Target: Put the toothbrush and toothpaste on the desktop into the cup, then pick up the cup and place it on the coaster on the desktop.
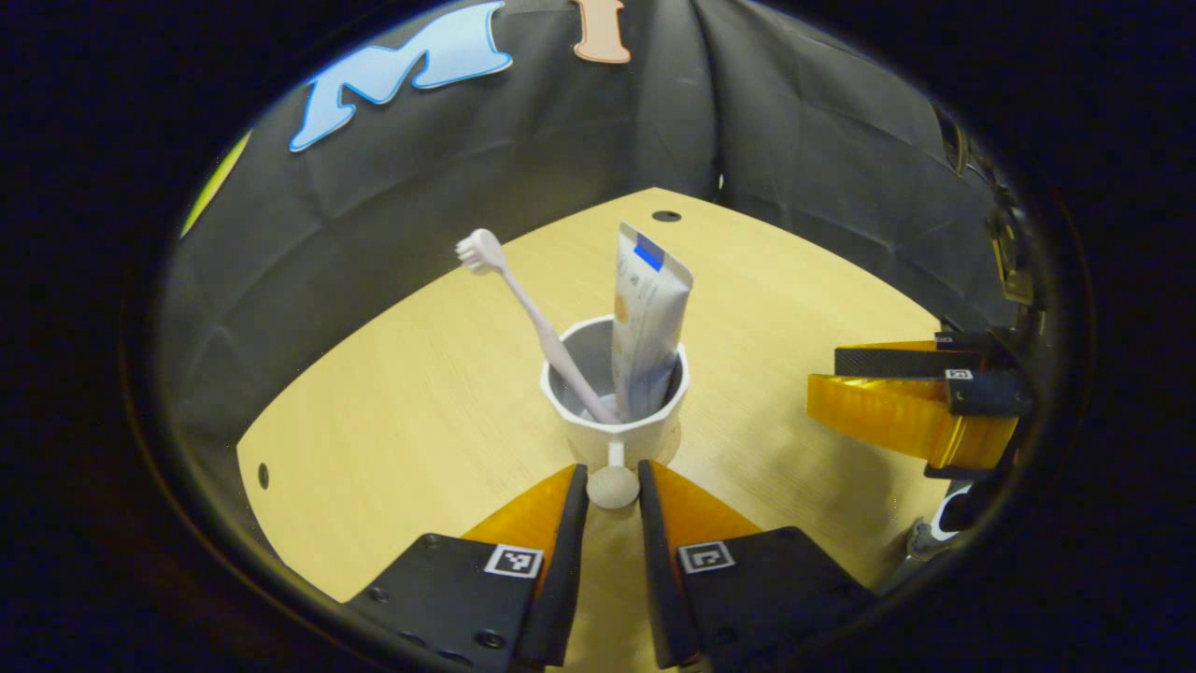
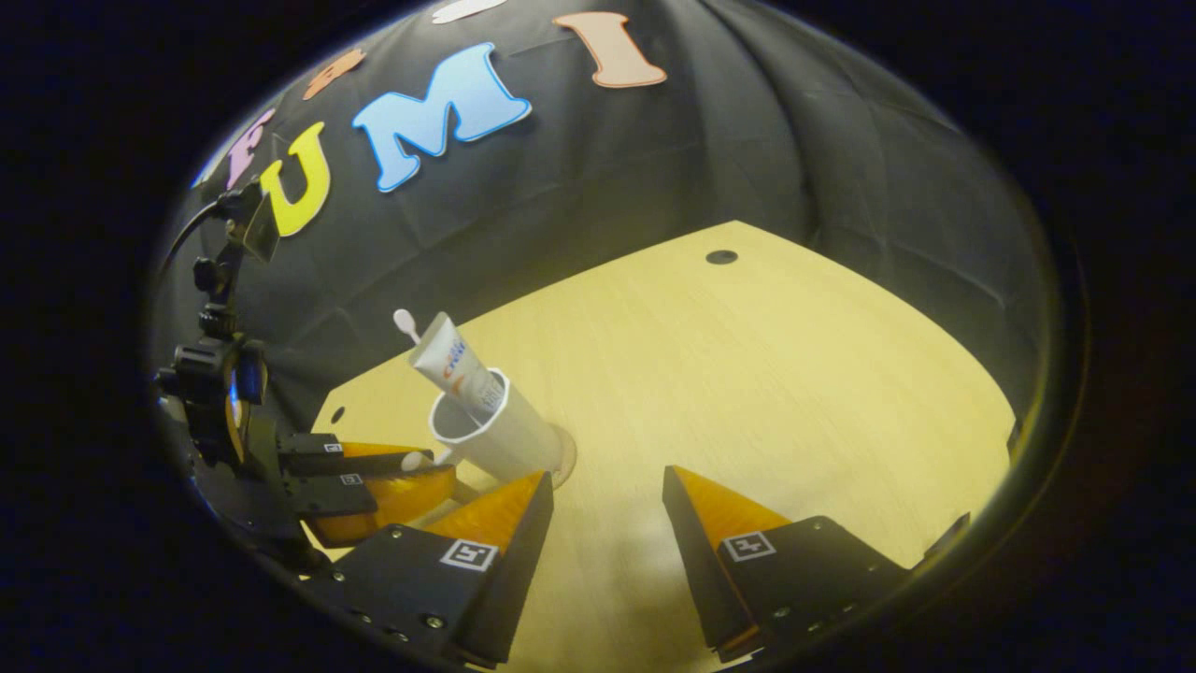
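Fingers of your left gripper (image 1: pixel 613 491) flank the cup (image 1: pixel 615 404) handle's knob without clamping yet, toothbrush (image 1: pixel 533 318) and toothpaste (image 1: pixel 647 318) inside; close squarely, lift level, while your right gripper (image 2: pixel 605 509) hangs open

A white cup (image 1: pixel 617 411) stands upright on the wooden tabletop (image 1: pixel 392 393), away from its edges. Inside, a pale pink toothbrush (image 1: pixel 533 318) leans with bristles up, beside a white toothpaste tube (image 1: pixel 647 318) standing crimped end up.
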`<state>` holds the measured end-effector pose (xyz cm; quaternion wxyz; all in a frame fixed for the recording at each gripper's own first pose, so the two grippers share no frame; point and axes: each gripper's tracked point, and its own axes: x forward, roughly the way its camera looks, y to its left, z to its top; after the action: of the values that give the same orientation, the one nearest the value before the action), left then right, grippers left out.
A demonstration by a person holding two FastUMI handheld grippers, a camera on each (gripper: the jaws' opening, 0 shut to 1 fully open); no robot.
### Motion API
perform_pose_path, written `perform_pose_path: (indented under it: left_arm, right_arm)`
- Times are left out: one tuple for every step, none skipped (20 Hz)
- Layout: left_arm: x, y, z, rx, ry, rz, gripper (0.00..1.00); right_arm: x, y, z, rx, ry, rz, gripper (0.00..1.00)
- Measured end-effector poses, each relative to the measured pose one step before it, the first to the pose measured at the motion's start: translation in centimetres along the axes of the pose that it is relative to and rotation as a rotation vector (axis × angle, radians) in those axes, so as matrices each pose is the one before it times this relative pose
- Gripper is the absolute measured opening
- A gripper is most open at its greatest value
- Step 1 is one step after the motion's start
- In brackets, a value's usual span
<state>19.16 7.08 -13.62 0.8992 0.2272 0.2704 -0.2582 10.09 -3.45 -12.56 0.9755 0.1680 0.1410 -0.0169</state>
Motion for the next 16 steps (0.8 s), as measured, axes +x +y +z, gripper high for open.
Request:
perform_pose_path:
  left_arm:
    - [-0.267, 0.636, 0.192, -0.00415, -0.02192, 0.02592, 0.55]
    - [-0.532, 0.184, 0.035, -0.01047, -0.01437, 0.00708, 0.63]
    - [-0.943, 0.108, 0.490, -0.00846, -0.01867, 0.01296, 0.80]
    - [-0.917, 0.143, 0.504, -0.00316, -0.01932, 0.01760, 0.51]
    - [-0.900, 0.175, 0.362, 0.00112, -0.02131, 0.02313, 0.66]
    - [-1.044, 0.519, 0.656, 0.00071, -0.02344, 0.02888, 0.70]
    - [-1.106, 0.272, 0.660, -0.00629, -0.02464, 0.02291, 0.75]
    - [-1.043, 0.262, 0.681, -0.01419, -0.02836, 0.01516, 0.66]
    - [-1.160, 0.231, 1.056, -0.01748, -0.02887, 0.01793, 0.65]
    - [-1.196, 0.317, 1.115, -0.01563, -0.02913, 0.02212, 0.65]
    - [-1.284, 0.538, 1.318, -0.01136, -0.03388, 0.02883, 0.65]
    - [-1.175, 0.591, 1.217, -0.00821, -0.03679, 0.03046, 0.80]
    - [-1.353, 0.370, 1.650, -0.01043, -0.04176, 0.02857, 0.80]
    - [-1.200, 0.223, 1.983, -0.01300, -0.04098, 0.02061, 0.65]
    - [-1.230, 0.142, 1.940, -0.01426, -0.04429, 0.02075, 0.68]
    - [-1.114, 0.506, 1.767, -0.01506, -0.04347, 0.03249, 0.70]
  right_arm:
    - [-0.519, 0.410, 0.334, -0.01301, -0.01121, 0.00767, 0.72]
    - [-0.483, 0.398, 0.433, -0.01300, -0.01182, 0.00668, 0.72]
    - [-0.533, 0.405, 0.441, -0.01873, -0.01166, 0.00539, 0.72]
    - [-0.535, 0.183, 0.625, -0.02110, -0.01302, 0.00176, 0.72]
    - [-0.653, 0.264, 0.649, -0.01675, -0.01595, 0.00292, 0.72]
    - [-0.752, 0.286, 0.829, -0.01057, -0.01932, 0.00328, 0.72]
    - [-0.705, 0.321, 0.956, -0.00773, -0.02032, 0.00455, 0.72]
    - [-0.698, 0.218, 1.007, -0.00513, -0.02161, 0.00462, 0.72]
    - [-0.735, 0.218, 1.000, -0.00604, -0.02196, 0.00451, 0.72]
    - [-0.672, 0.261, 1.065, -0.00703, -0.02355, 0.00370, 0.72]
    - [-0.657, 0.285, 1.142, -0.00834, -0.02212, 0.00461, 0.72]
    - [-0.553, 0.331, 1.162, -0.01015, -0.02264, 0.00579, 0.72]
    - [-0.560, 0.372, 1.219, -0.01246, -0.02535, 0.00873, 0.72]
    - [-0.522, 0.371, 1.363, -0.01397, -0.02769, 0.00827, 0.72]
    - [-0.472, 0.411, 1.332, -0.01874, -0.02973, 0.00873, 0.72]
    - [-0.415, 0.356, 1.528, -0.01908, -0.03491, 0.00785, 0.72]
